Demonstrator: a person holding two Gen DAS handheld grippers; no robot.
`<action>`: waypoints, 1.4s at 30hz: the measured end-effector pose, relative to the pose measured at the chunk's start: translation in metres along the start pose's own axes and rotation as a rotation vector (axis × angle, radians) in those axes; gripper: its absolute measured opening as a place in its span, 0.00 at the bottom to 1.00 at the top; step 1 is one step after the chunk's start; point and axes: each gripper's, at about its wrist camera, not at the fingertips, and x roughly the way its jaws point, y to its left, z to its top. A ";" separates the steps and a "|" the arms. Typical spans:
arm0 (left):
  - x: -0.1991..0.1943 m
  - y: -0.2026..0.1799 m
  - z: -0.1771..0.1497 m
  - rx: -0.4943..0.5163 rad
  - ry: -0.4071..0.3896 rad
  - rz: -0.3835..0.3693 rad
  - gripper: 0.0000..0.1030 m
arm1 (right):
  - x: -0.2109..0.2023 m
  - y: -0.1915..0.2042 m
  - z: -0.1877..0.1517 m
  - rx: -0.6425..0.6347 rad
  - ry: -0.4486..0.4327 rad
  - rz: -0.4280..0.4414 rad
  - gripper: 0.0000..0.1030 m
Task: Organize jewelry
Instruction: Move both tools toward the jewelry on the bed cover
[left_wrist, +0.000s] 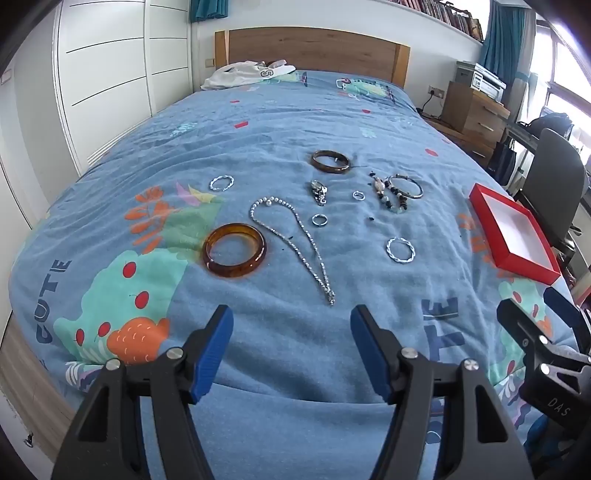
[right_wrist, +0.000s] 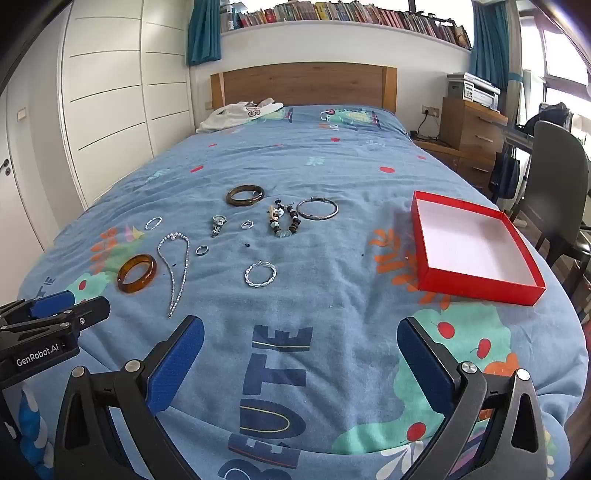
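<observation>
Jewelry lies spread on the blue bedspread: an amber bangle (left_wrist: 235, 249) (right_wrist: 136, 273), a silver necklace (left_wrist: 295, 236) (right_wrist: 175, 268), a dark brown bangle (left_wrist: 330, 161) (right_wrist: 245, 195), a twisted silver hoop (left_wrist: 400, 250) (right_wrist: 260, 274), a beaded bracelet (left_wrist: 391, 195) (right_wrist: 285, 220), a thin silver bangle (right_wrist: 317, 208) and small rings (left_wrist: 319, 220). An empty red box (left_wrist: 513, 232) (right_wrist: 476, 245) sits at the right. My left gripper (left_wrist: 291, 325) is open and empty, short of the necklace's end. My right gripper (right_wrist: 301, 334) is open and empty over the near bedspread.
A white garment (right_wrist: 236, 114) lies by the wooden headboard (right_wrist: 303, 83). White wardrobes (right_wrist: 110, 92) stand left of the bed. A wooden dresser (right_wrist: 469, 136) with a printer and a grey chair (right_wrist: 557, 177) stand at the right.
</observation>
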 end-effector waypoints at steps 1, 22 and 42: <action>0.000 0.000 0.000 0.000 -0.001 -0.001 0.63 | 0.000 0.000 0.000 0.000 -0.004 0.000 0.99; 0.005 0.000 -0.007 -0.019 0.020 -0.022 0.63 | 0.003 0.009 0.000 -0.020 0.014 0.013 0.99; 0.012 0.009 0.002 -0.027 0.022 0.011 0.63 | 0.016 0.014 -0.003 -0.043 0.043 0.022 0.98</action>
